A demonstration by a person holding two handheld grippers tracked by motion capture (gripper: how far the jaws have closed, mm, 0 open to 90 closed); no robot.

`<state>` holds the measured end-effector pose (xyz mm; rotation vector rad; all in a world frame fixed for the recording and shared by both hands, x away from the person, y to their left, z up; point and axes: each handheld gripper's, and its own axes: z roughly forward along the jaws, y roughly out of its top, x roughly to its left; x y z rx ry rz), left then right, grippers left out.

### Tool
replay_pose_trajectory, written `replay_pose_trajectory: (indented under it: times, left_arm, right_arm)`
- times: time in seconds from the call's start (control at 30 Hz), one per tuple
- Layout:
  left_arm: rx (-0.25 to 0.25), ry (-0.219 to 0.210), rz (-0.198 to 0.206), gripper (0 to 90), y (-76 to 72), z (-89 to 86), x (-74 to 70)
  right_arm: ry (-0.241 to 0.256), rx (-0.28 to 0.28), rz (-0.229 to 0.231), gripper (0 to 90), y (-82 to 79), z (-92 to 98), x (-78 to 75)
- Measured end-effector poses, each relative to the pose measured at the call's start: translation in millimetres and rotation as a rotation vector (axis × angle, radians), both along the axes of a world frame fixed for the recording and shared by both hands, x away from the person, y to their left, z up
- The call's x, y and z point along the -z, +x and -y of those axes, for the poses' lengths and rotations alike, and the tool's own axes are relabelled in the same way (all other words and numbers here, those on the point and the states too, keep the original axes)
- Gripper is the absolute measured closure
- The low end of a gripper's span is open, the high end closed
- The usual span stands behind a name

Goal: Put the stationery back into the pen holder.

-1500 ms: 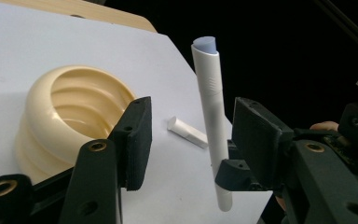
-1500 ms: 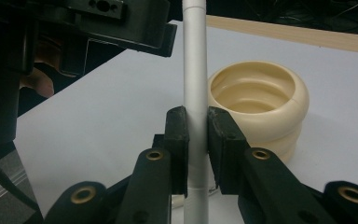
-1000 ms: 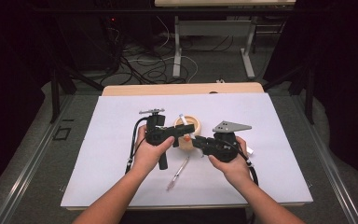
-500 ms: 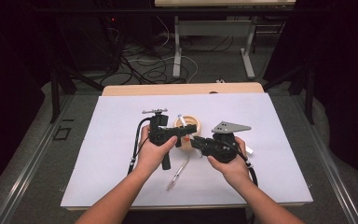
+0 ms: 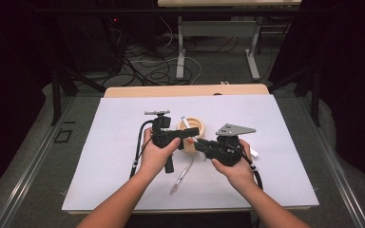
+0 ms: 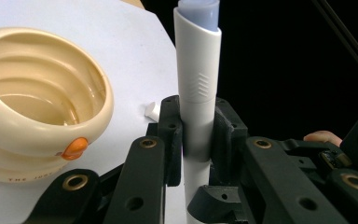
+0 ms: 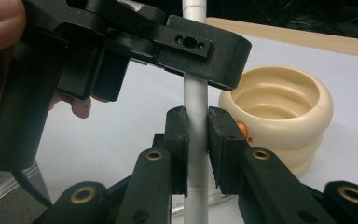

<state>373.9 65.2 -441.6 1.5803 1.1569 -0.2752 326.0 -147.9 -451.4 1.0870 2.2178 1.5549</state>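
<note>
A white pen (image 6: 198,93) with a grey-blue end stands upright between both grippers. My left gripper (image 6: 197,135) is shut on its middle, just below the chevron marks. My right gripper (image 7: 196,135) is shut on the same pen (image 7: 196,98) lower down, with the left gripper (image 7: 168,42) right above it. In the high view the left gripper (image 5: 190,133) and right gripper (image 5: 200,145) meet over the middle of the white sheet (image 5: 114,142). Close beside them stands a cream ribbed cup (image 5: 187,130) with an orange dot, also seen as the cup (image 7: 279,112) and the cup (image 6: 37,107).
A clear pen (image 5: 183,173) lies on the sheet between the two forearms. A small white cap (image 5: 254,153) lies by the right hand. The sheet covers a wooden table (image 5: 185,90); dark floor, cables and table legs lie beyond.
</note>
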Motion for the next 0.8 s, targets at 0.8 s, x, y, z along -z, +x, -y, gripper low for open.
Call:
replay_pose_trajectory:
  times: [0.8]
  left_arm:
    - [0.009, 0.062, 0.046, 78.1, 8.9, 9.0, -14.7]
  right_arm:
    - [0.044, 0.021, -0.002, 68.3, 5.8, 9.6, -0.4]
